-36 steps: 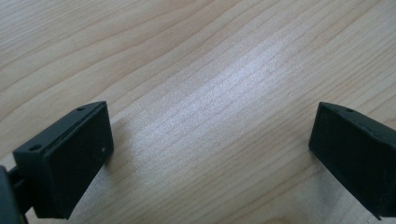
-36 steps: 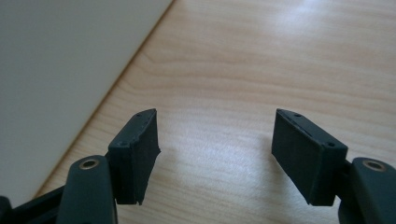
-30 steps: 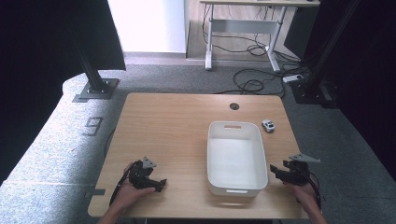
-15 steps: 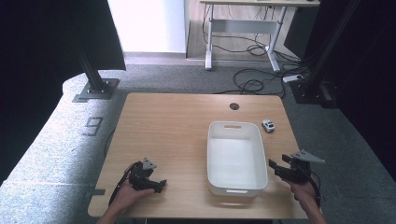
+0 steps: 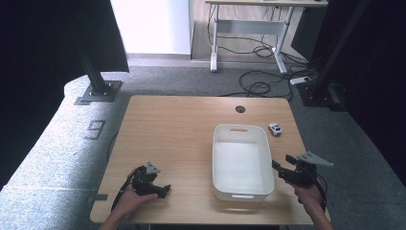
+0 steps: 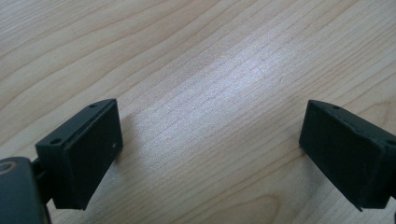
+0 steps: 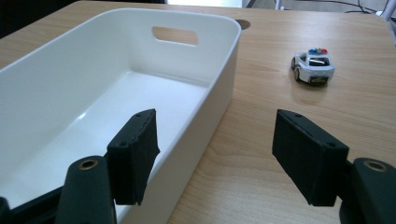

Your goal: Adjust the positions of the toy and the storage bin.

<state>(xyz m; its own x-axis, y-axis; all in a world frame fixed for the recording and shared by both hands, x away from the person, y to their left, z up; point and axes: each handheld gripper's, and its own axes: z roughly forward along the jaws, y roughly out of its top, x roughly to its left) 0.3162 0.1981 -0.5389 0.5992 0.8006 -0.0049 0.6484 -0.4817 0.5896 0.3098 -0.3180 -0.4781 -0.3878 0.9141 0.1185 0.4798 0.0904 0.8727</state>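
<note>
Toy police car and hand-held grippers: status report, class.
Left hand-held gripper open over bare table. Right hand-held gripper open beside white bin. Toy police car untouched, path clear.

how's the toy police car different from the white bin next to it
The toy police car is far smaller than the white bin. The toy police car is white with red and blue roof lights; the white bin is plain, open-topped and empty. Both rest on the wooden table.

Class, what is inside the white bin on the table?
Nothing: the white bin shows a bare floor. The right claw covers its nearest part.
</note>
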